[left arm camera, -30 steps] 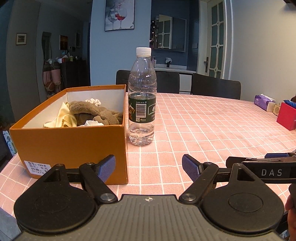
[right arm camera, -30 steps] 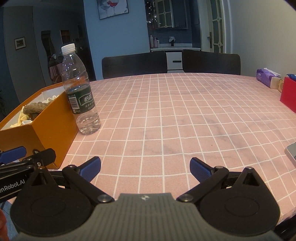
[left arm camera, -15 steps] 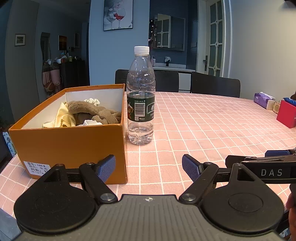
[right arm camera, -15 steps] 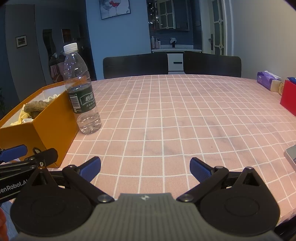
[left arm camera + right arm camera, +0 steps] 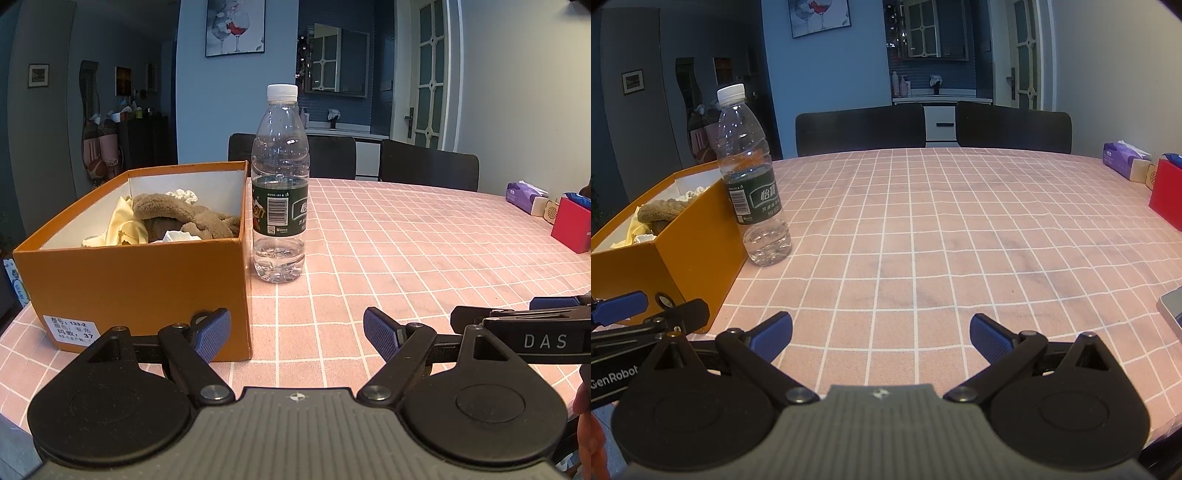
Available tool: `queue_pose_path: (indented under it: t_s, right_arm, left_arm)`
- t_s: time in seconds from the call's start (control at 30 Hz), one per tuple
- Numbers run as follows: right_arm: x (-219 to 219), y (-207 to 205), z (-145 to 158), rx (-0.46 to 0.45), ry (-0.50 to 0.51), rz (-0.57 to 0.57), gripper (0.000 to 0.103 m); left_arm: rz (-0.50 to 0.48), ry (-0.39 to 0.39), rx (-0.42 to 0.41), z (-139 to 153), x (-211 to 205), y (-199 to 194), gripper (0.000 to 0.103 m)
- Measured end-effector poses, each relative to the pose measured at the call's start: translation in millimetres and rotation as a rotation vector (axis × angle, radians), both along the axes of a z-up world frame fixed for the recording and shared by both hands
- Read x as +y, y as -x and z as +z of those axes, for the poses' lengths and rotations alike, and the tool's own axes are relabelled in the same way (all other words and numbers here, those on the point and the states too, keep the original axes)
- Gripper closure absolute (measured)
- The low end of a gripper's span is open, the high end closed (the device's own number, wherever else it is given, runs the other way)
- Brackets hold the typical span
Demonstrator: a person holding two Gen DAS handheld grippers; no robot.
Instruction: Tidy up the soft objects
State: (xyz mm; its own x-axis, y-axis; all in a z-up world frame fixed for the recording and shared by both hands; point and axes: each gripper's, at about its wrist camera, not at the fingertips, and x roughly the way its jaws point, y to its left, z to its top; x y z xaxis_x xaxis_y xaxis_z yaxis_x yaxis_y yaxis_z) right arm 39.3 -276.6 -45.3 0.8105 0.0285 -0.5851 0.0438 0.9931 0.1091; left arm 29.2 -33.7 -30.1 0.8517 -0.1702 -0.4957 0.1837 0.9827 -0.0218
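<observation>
Both views have barely shifted; left gripper [image 5: 297,334] and right gripper [image 5: 881,338] hang released, empty. Soft things [image 5: 177,218] already lie in the orange box [image 5: 140,284], at eleven o'clock from the nearer left gripper.

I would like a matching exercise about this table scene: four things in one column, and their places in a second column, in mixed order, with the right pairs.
Things:
1. brown plush toy
2. clear plastic water bottle with green label
3. purple tissue pack
4. red box

Places:
A. far right edge of the pink checked tablecloth, nearer than the tissues
B. inside the orange cardboard box
C. far right, behind the red box
D. upright beside the orange box's right wall

Pairs: 1-B, 2-D, 3-C, 4-A
</observation>
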Motion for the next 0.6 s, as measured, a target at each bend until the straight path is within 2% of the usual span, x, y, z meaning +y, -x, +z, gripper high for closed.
queue_pose_path:
  t_s: [0.6]
  right_arm:
    - [3.6,3.1,-1.3,0.001,0.006,0.003,0.003]
  left_arm:
    - [0.006,0.005,0.002,-1.9,2.0,1.9,0.008]
